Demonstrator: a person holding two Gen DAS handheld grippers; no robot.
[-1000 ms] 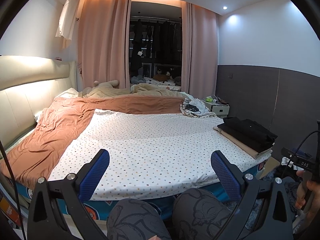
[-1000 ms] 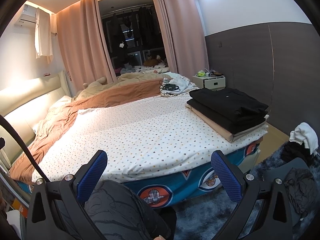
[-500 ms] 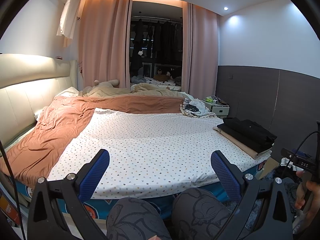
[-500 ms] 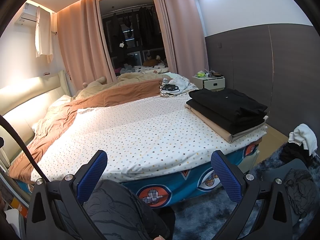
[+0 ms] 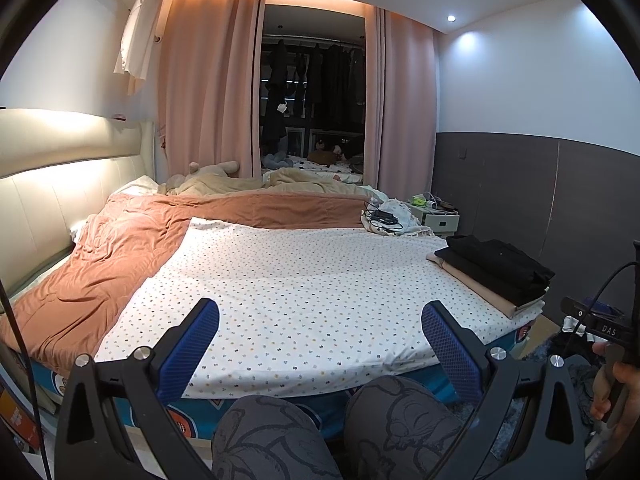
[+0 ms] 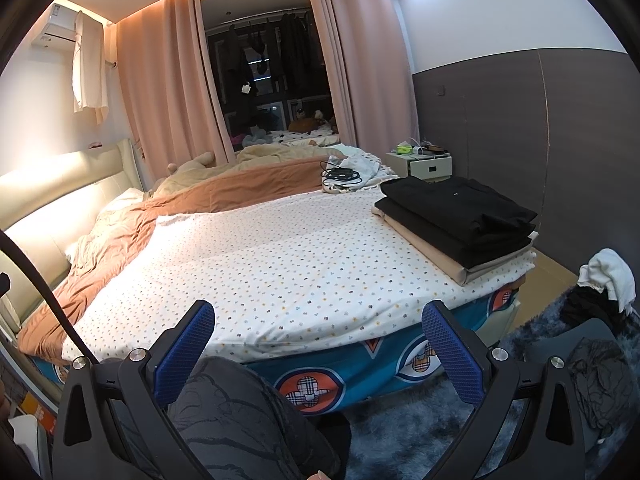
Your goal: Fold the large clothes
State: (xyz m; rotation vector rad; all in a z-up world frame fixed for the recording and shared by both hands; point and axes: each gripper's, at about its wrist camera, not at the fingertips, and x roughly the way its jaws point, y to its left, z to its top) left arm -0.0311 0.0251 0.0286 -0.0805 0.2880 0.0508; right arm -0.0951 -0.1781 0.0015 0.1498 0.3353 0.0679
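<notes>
A stack of folded clothes (image 6: 456,222), black pieces on a beige one, lies on the bed's right near corner and appears again in the left wrist view as folded clothes (image 5: 494,270). Loose white and dark garments (image 6: 604,284) are heaped on the floor at the right. My left gripper (image 5: 320,336) is open, held low before the dotted white sheet (image 5: 304,284), with nothing between its blue pads. My right gripper (image 6: 318,336) is open too, above the bed's near edge. A person's patterned knees (image 5: 332,428) show below both.
An orange quilt (image 5: 120,264) is bunched along the headboard side. Cables on white cloth (image 6: 344,174) lie at the far edge near a white nightstand (image 6: 426,162). A shaggy blue rug (image 6: 404,436) covers the floor. A hand (image 5: 612,392) holds the other gripper's handle at far right.
Both views have shifted only slightly; the grippers stay open and nothing on the bed has moved.
</notes>
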